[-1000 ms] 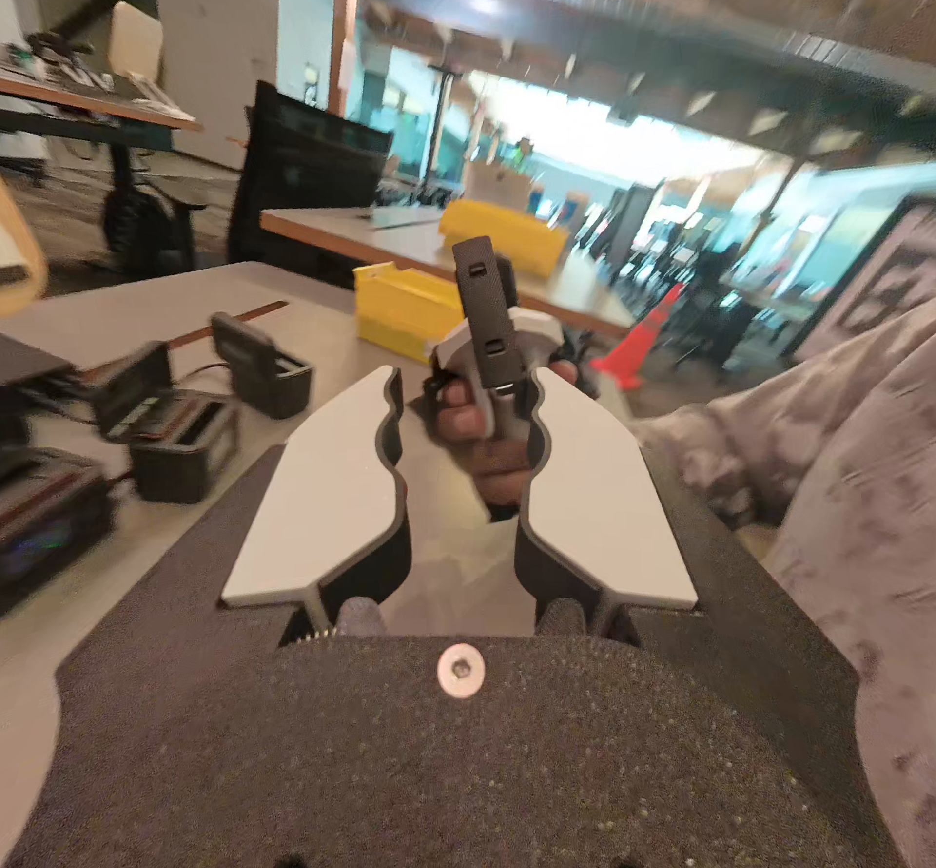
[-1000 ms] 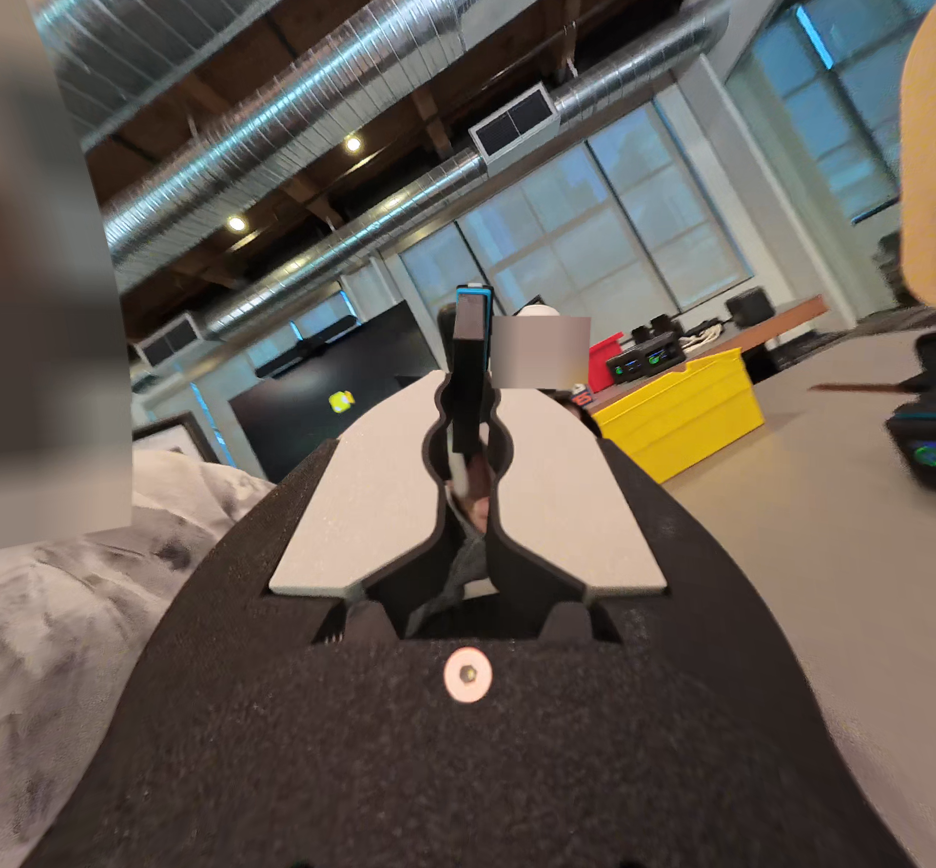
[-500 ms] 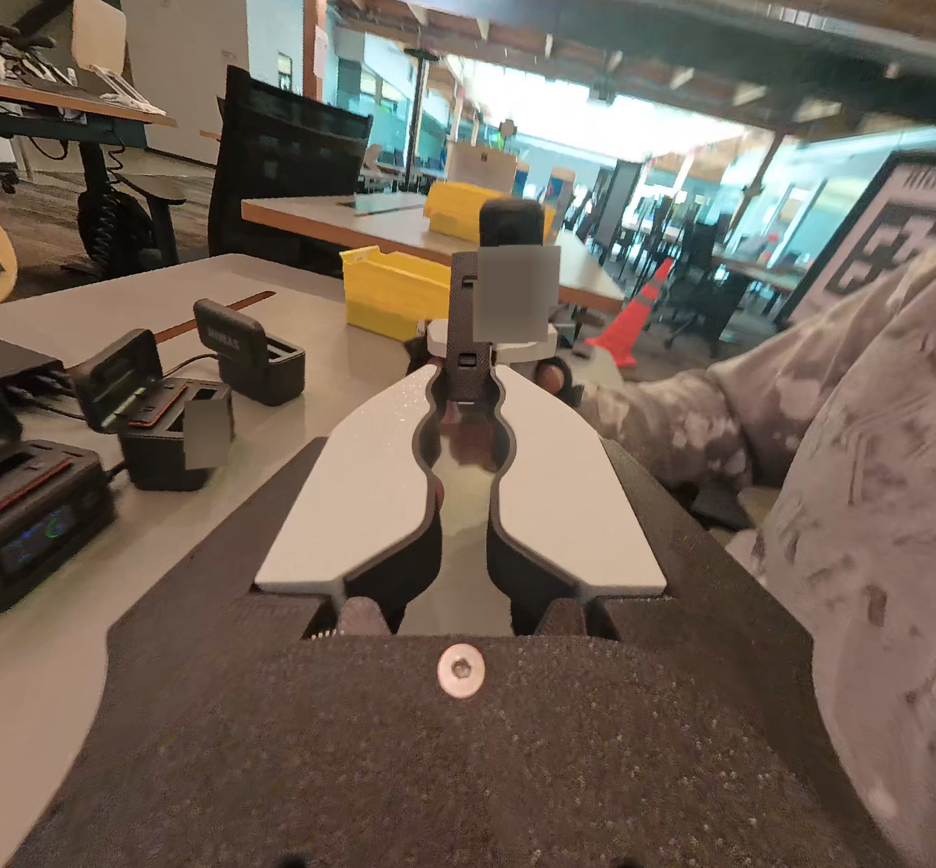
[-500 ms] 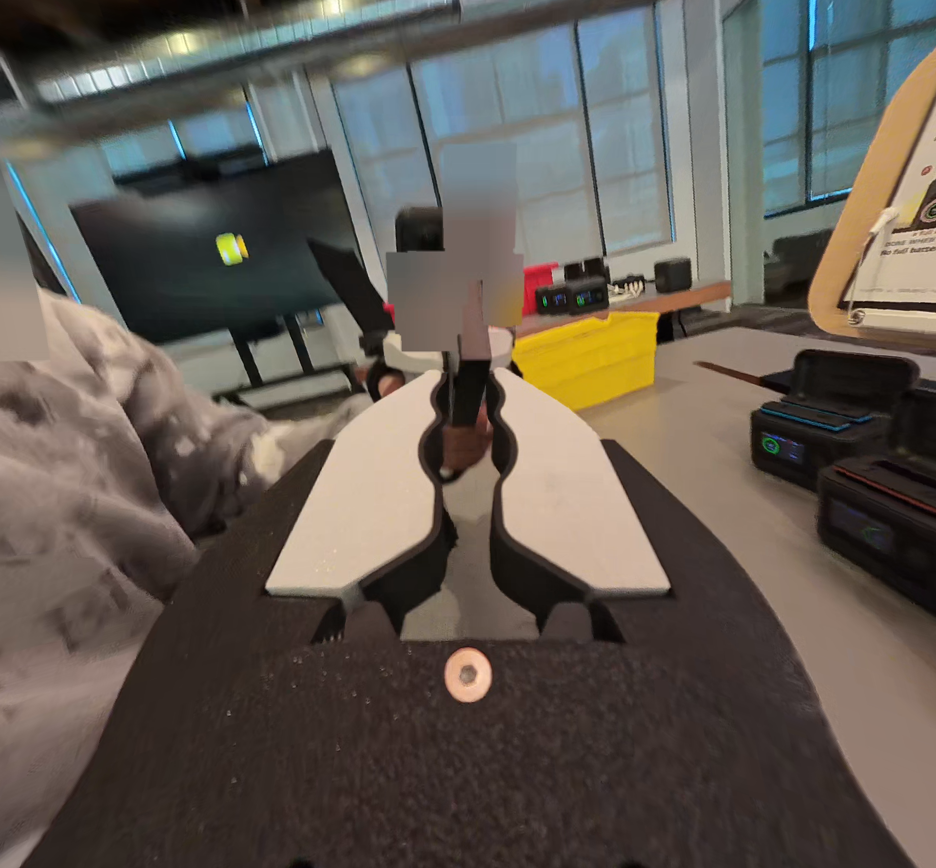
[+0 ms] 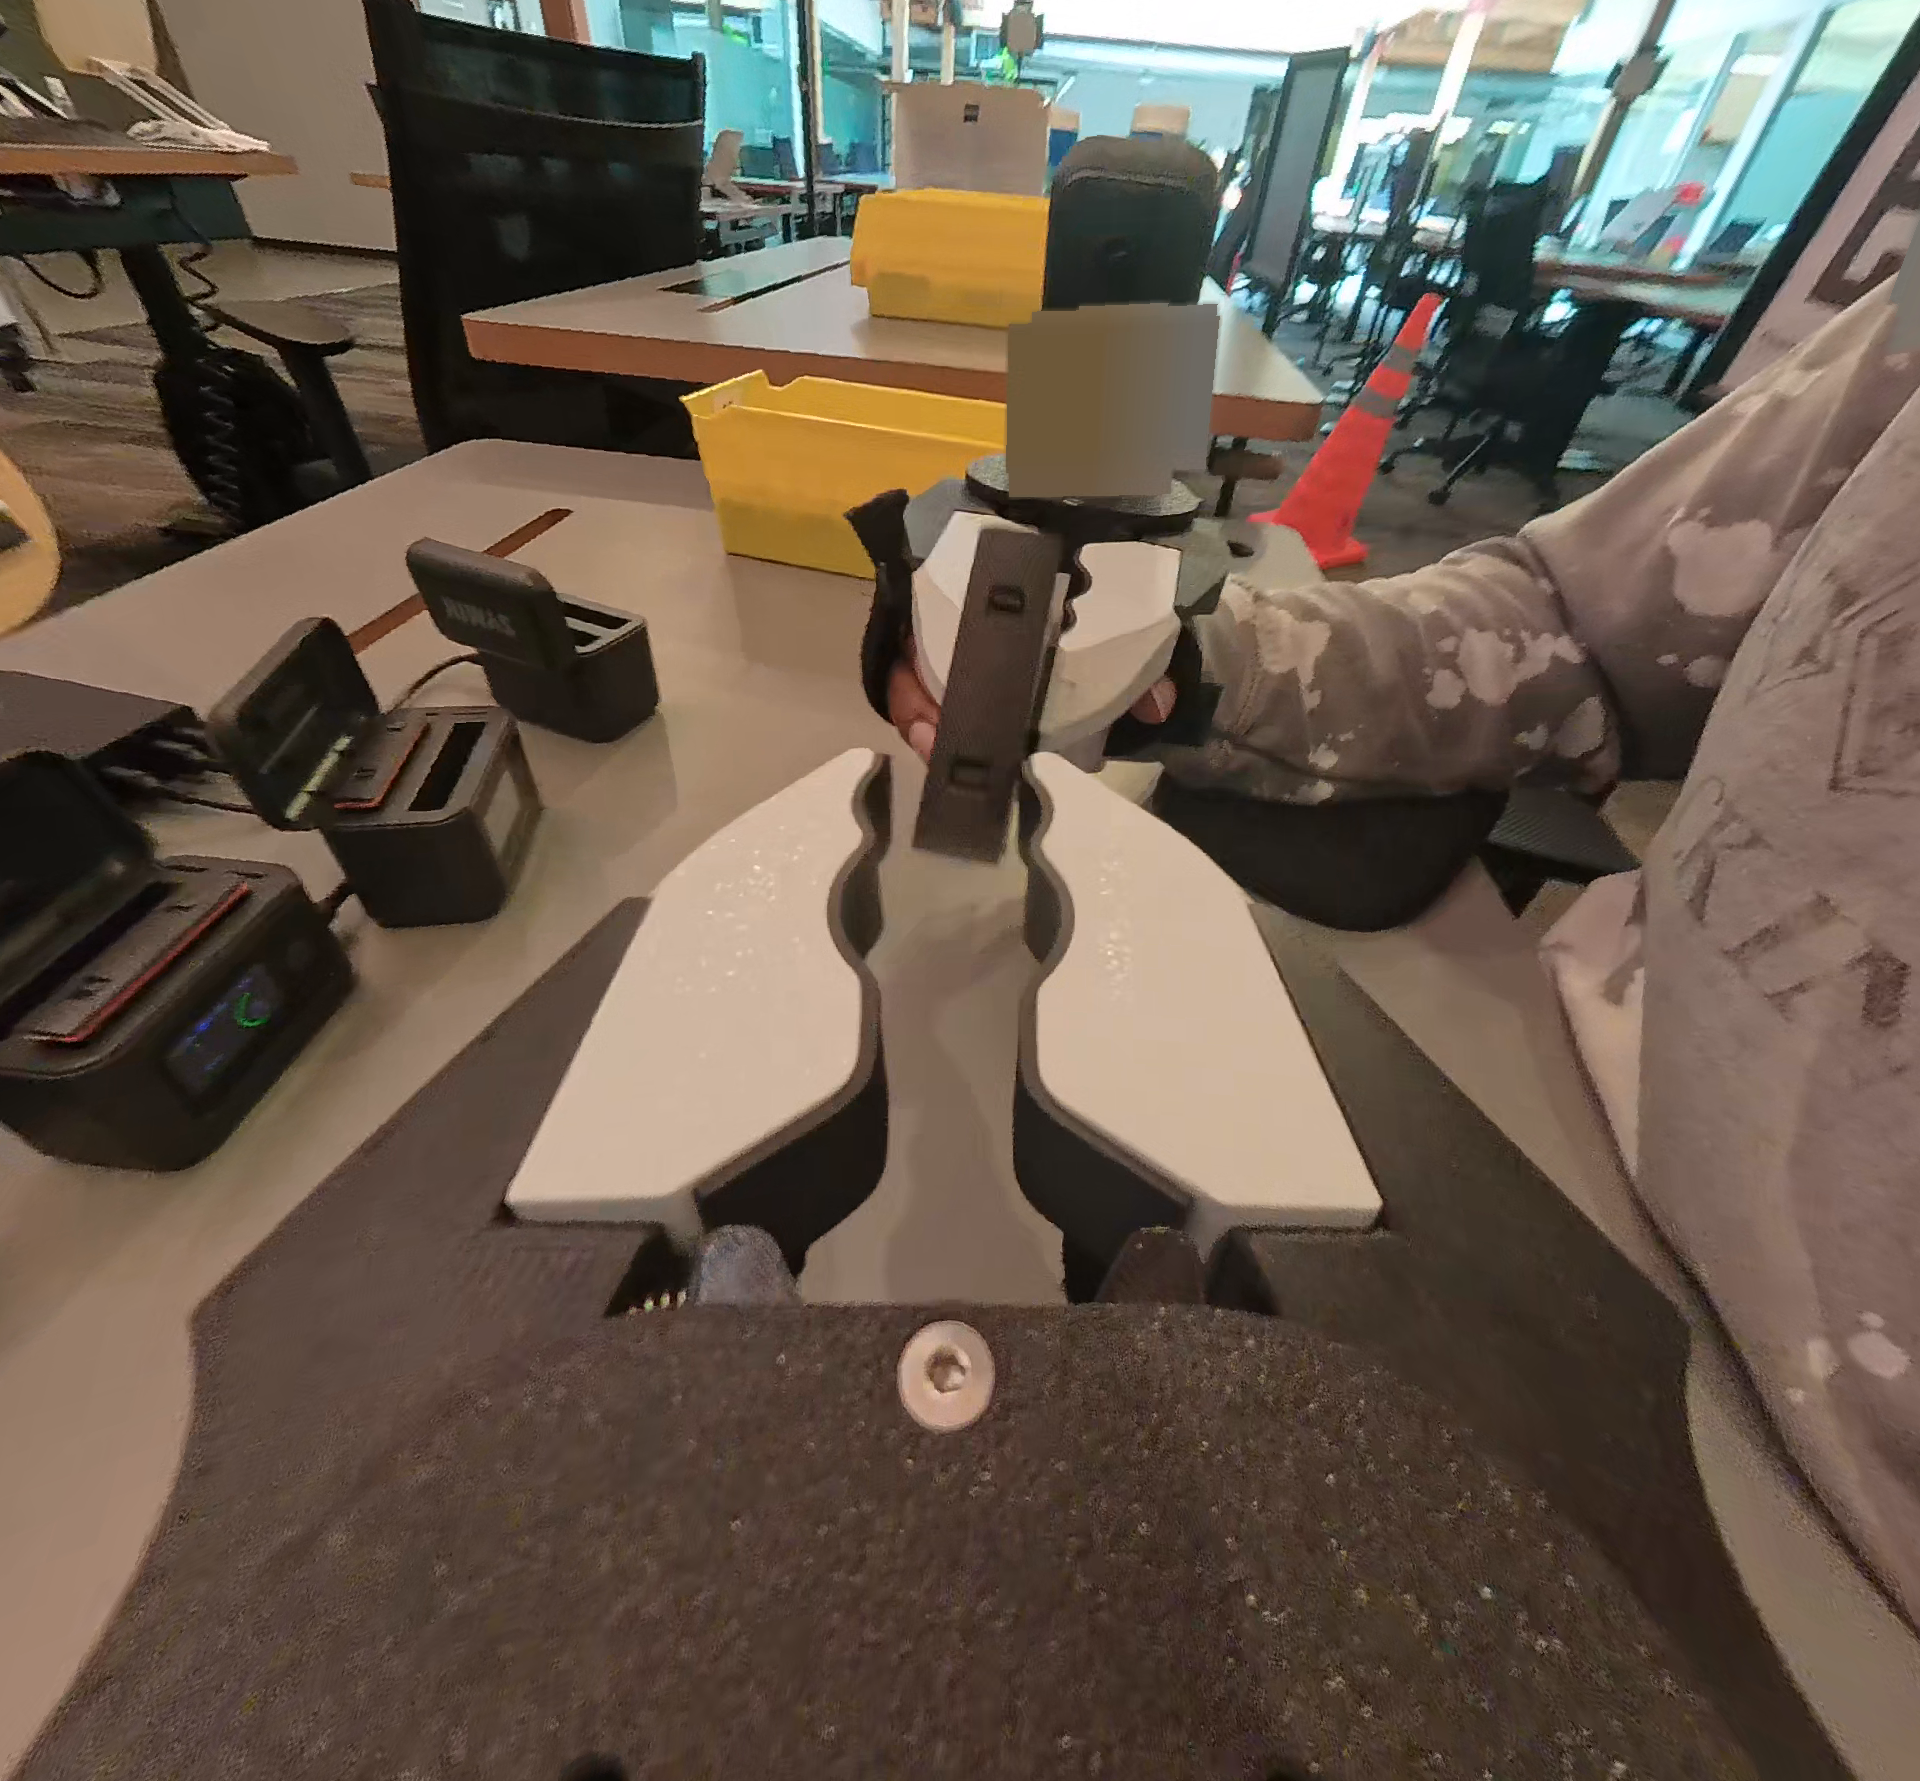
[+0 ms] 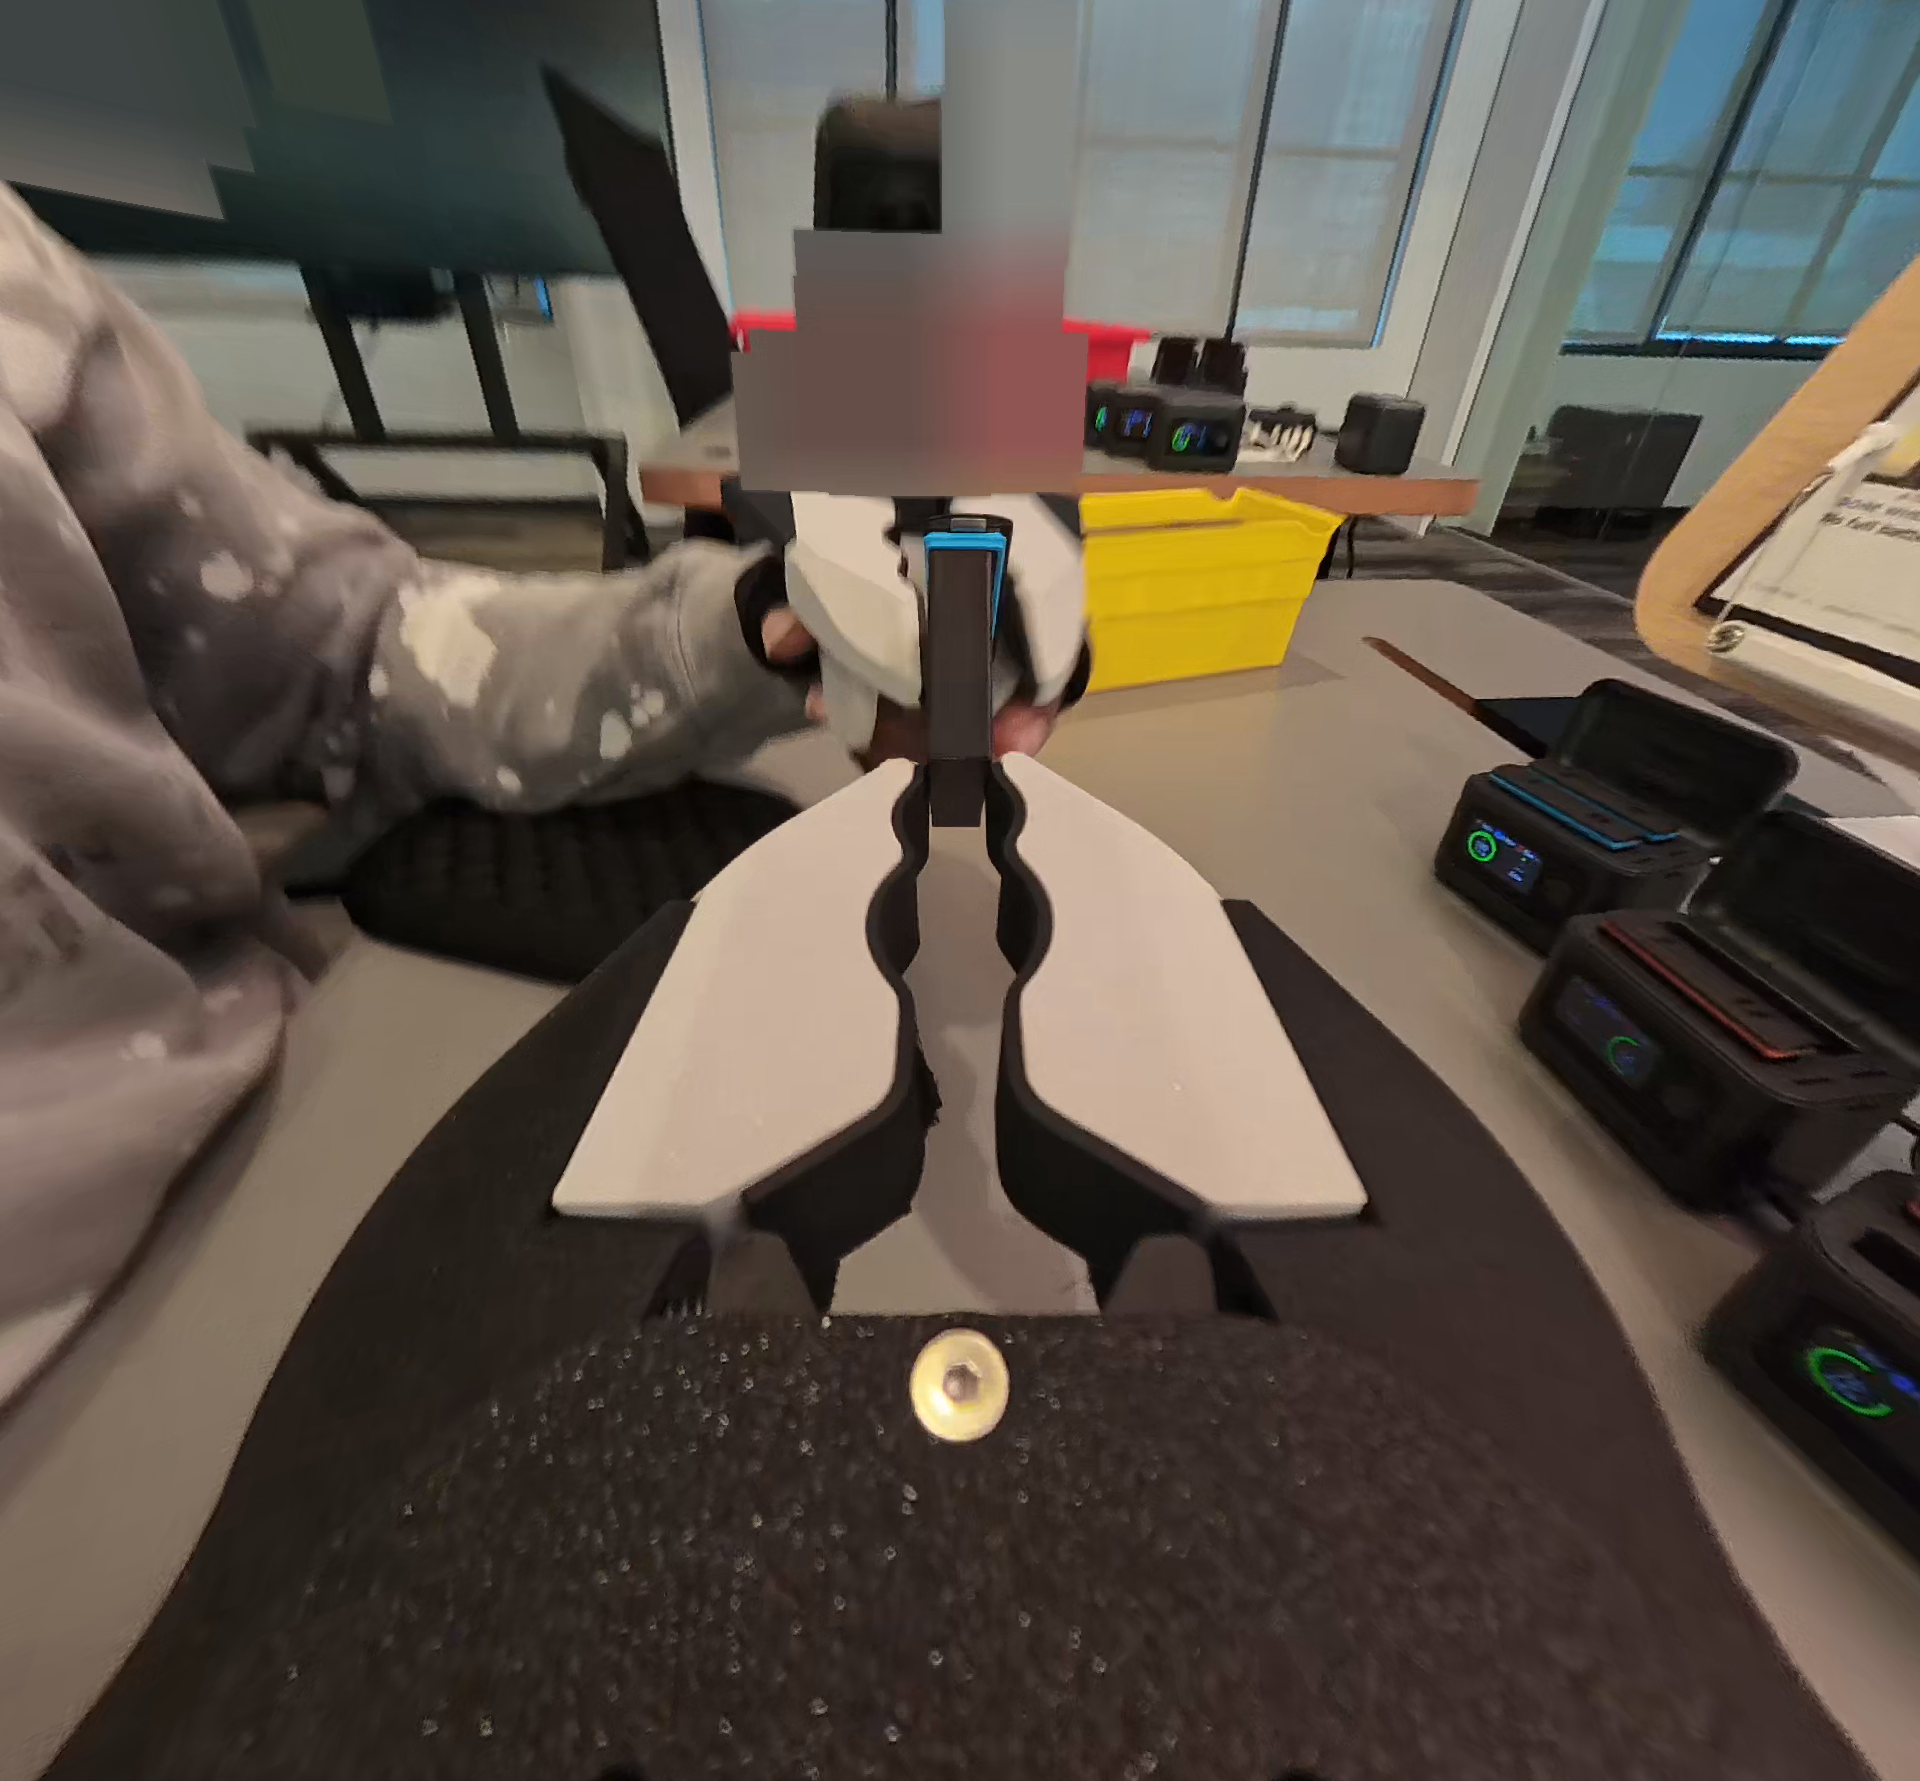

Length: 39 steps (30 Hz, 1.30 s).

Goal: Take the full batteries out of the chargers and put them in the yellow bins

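A grey table (image 5: 727, 588) is seen in an open office room, with tall windows (image 6: 1143, 69) on the far side in the right wrist view and a black chair (image 5: 540, 204) and an orange cone (image 5: 1351, 443) beyond the table's far edge in the left wrist view. Three black chargers (image 5: 436, 817) are lined up with lids raised along the left of the left wrist view, and the nearest one's screen is lit green. A yellow bin (image 5: 810, 474) is set at the far edge of the table, and a second yellow bin (image 5: 945, 256) is seen on another table farther off. A grey mottled sleeve (image 5: 1455, 651) is laid across the right side. The two grippers are held facing each other above the table, with a dark battery (image 5: 977, 682) spanning between them. The fingers (image 5: 748, 983) of the left gripper (image 5: 951, 775) are spread, and the battery's end is framed between their tips, with a gap visible on its left side. In the right wrist view, the other end of the battery is pinched between the tips of the right gripper (image 6: 954, 775), whose fingers (image 6: 810, 983) are drawn close together. The battery's blue-capped end is pointed away towards the left gripper.
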### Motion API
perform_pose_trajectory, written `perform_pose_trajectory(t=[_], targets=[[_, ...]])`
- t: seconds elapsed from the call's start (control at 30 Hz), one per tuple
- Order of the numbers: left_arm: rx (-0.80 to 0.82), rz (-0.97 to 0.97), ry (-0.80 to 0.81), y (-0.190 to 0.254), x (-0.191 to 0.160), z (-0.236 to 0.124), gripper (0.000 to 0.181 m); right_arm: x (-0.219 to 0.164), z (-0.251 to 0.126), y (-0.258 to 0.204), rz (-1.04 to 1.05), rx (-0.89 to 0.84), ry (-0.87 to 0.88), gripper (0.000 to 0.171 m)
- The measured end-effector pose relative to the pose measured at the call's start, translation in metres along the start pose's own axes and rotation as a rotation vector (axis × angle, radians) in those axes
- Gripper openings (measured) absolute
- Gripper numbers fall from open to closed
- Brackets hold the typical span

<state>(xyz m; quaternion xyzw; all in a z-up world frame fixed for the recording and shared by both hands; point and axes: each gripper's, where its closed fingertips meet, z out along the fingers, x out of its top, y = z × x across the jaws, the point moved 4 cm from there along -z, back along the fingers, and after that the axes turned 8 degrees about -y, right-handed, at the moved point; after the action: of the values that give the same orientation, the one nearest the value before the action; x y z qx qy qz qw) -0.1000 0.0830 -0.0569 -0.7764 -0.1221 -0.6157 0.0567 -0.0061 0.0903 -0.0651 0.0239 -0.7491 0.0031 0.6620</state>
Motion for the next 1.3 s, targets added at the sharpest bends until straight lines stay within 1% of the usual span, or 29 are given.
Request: perform_pose_trajectory(t=[0.03,0.1,0.17,0.27,0.43,0.53,0.63,0.73,0.8,0.83,0.87,0.97,1.03,1.17,1.3], targets=[[0.014,0.024,-0.019,0.0,0.001,-0.001,0.029,-0.002,0.001,-0.002,-0.018,0.002,-0.024,0.009],[0.036,0.082,-0.088,0.001,0.005,-0.004,0.031,-0.008,0.005,-0.004,-0.051,0.0,-0.073,0.009],[0.036,0.152,-0.18,0.004,0.005,-0.003,0.027,-0.011,0.008,-0.005,-0.06,0.004,-0.089,0.009],[0.029,0.242,-0.311,0.008,0.002,-0.002,0.015,-0.012,0.009,-0.006,-0.069,-0.002,-0.093,0.009],[0.02,0.294,-0.384,0.006,0.012,0.003,0.015,-0.008,0.003,-0.002,-0.069,-0.019,-0.066,0.009],[0.025,0.35,-0.428,0.0,0.022,0.006,0.015,-0.003,0.0,0.003,-0.07,-0.072,-0.043,0.01],[0.071,0.416,-0.516,-0.021,0.037,0.008,0.015,-0.001,-0.007,0.018,-0.054,-0.182,-0.039,0.01],[0.143,0.431,-0.632,-0.06,0.056,0.01,0.015,0.0,-0.021,0.037,-0.032,-0.315,-0.03,0.011],[0.185,0.421,-0.742,-0.092,0.061,0.014,0.015,0.002,-0.034,0.051,-0.014,-0.432,-0.002,0.01],[0.203,0.412,-0.798,-0.109,0.06,0.016,0.015,0.004,-0.042,0.058,-0.006,-0.494,0.018,0.007],[0.212,0.4,-0.85,-0.124,0.058,0.019,0.015,0.006,-0.05,0.065,0.006,-0.565,0.033,0.0],[0.212,0.357,-0.992,-0.16,0.046,0.031,0.015,0.003,-0.077,0.087,0.072,-0.798,0.045,0.0],[0.204,0.329,-1.055,-0.177,0.038,0.039,0.015,-0.002,-0.093,0.097,0.117,-0.912,0.046,0.0],[0.185,0.287,-1.121,-0.198,0.026,0.052,0.015,-0.01,-0.111,0.11,0.168,-1.034,0.031,0.0],[0.17,0.251,-1.17,-0.211,0.018,0.06,0.015,-0.013,-0.118,0.114,0.18,-1.054,0.029,0.0]])
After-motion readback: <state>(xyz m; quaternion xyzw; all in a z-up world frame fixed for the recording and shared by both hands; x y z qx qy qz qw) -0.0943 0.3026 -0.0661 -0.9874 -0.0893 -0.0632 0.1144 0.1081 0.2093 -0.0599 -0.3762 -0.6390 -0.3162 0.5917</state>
